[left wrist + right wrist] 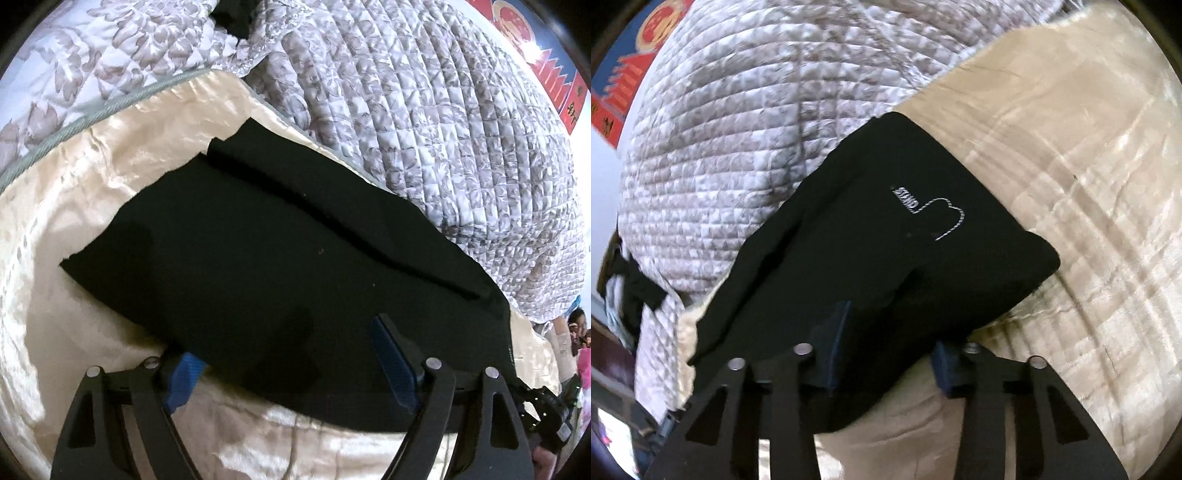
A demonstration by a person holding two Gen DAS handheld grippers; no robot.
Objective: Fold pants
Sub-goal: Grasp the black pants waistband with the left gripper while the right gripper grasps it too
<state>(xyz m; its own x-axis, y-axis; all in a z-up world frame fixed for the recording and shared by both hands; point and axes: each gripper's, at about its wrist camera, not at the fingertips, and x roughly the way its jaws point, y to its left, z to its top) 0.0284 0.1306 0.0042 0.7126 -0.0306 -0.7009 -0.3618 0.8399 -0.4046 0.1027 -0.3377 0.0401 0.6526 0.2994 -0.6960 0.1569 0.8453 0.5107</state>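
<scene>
The black pants (258, 240) lie folded in a thick flat stack on a cream satin sheet (74, 332). In the right wrist view the pants (886, 240) show a small white stitched logo on top. My left gripper (291, 365) is open; its blue-padded fingers straddle the near edge of the stack, the left pad partly under the cloth. My right gripper (890, 354) is open too, its fingers on either side of the stack's near edge, the cloth lying between them.
A grey-white quilted floral blanket (424, 110) is heaped just behind the pants and also shows in the right wrist view (738, 110). A red and blue wall poster (546, 62) hangs beyond. The cream sheet (1089, 184) stretches to the right.
</scene>
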